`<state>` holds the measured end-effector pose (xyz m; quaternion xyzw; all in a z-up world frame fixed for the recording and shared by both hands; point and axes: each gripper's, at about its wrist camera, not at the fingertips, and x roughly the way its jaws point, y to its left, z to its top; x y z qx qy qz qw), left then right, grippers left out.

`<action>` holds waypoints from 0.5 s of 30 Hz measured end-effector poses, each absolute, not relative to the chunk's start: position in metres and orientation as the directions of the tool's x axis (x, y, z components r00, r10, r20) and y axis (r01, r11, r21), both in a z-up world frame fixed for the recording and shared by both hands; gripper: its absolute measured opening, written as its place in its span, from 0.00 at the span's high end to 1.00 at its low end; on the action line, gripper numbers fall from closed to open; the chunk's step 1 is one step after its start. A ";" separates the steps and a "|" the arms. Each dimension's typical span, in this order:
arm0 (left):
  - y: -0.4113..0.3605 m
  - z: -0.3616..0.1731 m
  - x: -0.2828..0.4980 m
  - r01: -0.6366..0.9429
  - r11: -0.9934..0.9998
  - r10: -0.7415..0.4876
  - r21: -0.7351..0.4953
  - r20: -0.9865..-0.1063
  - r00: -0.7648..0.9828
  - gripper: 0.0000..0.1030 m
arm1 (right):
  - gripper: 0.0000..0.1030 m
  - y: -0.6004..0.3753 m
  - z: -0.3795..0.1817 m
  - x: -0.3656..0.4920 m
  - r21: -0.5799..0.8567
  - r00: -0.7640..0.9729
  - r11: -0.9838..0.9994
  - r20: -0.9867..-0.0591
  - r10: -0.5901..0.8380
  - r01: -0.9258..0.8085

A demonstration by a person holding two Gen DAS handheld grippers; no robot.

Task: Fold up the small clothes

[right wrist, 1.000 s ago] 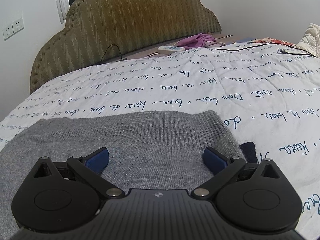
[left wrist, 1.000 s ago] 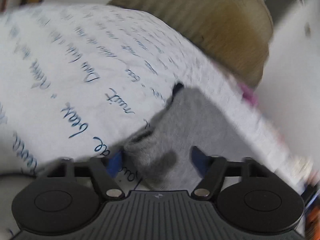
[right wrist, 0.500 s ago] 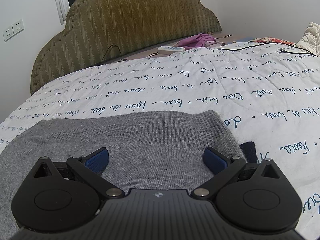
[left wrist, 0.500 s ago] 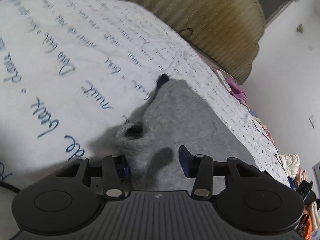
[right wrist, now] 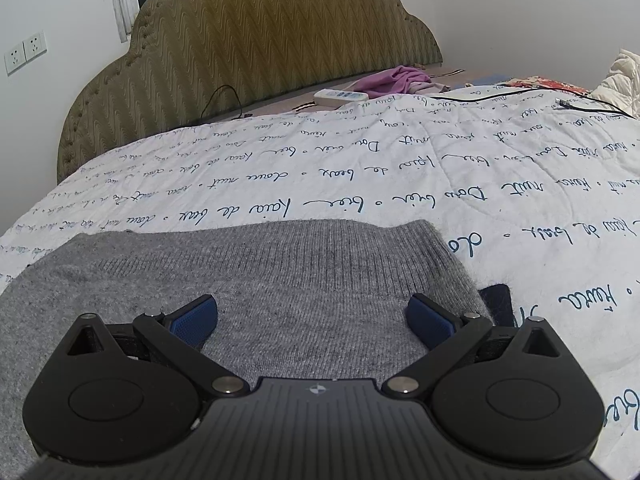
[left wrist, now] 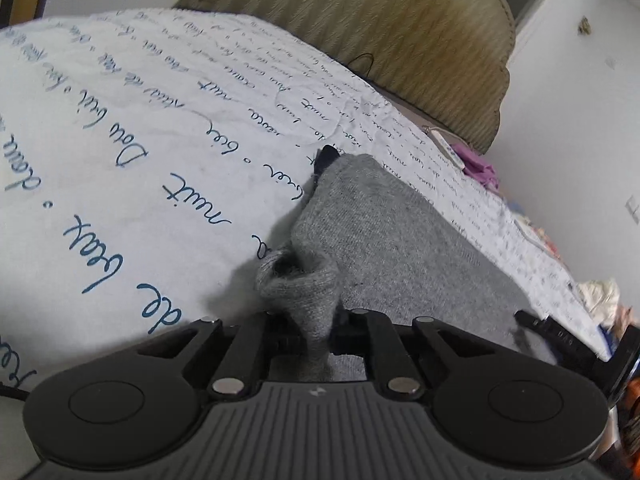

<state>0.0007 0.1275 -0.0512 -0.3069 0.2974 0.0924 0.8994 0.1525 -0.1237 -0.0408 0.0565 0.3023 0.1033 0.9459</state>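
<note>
A grey knitted garment lies on the white bedspread printed with blue script. My left gripper is shut on a bunched fold at the garment's near edge, and the pinched cloth stands up between the jaws. In the right wrist view the same grey garment lies flat with its ribbed hem toward the headboard. My right gripper is open, its blue pads wide apart just above the cloth. A small dark piece pokes out at the garment's right corner.
An olive padded headboard stands at the bed's far end. A white power strip and a purple cloth lie near it. A black cable and more clothes are at the far right.
My left gripper has closed from open onto the garment's edge and bunched it. The right gripper and the cloth under it have not moved.
</note>
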 end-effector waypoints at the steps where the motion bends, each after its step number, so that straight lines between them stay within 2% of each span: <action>1: 0.125 -0.050 0.001 -0.345 0.807 -0.007 -0.478 -0.592 0.806 0.92 | 0.01 -0.123 -0.041 0.153 0.165 0.796 0.973 -0.562 0.227 -0.161; 7: 0.103 -0.034 -0.003 -0.250 0.905 0.029 -0.344 -0.536 0.844 0.92 | 0.01 -0.117 -0.039 0.157 0.124 0.781 0.979 -0.590 0.206 -0.164; 9: 0.099 -0.031 -0.003 -0.230 0.915 0.027 -0.332 -0.519 0.855 0.92 | 0.06 -0.108 -0.028 0.164 0.090 0.762 0.987 -0.628 0.159 -0.131; 10: 0.098 -0.031 -0.003 -0.225 0.918 0.027 -0.327 -0.515 0.857 0.92 | 0.12 -0.102 -0.018 0.167 0.106 0.760 0.990 -0.635 0.138 -0.091; 12: 0.095 -0.031 -0.002 -0.211 0.923 0.018 -0.323 -0.511 0.859 0.92 | 0.13 -0.085 0.004 0.172 0.210 0.743 0.972 -0.633 0.216 -0.104; 15: 0.092 -0.031 -0.001 -0.203 0.922 0.008 -0.329 -0.509 0.860 0.92 | 0.13 -0.028 0.035 0.187 0.340 0.607 0.897 -0.660 0.443 -0.284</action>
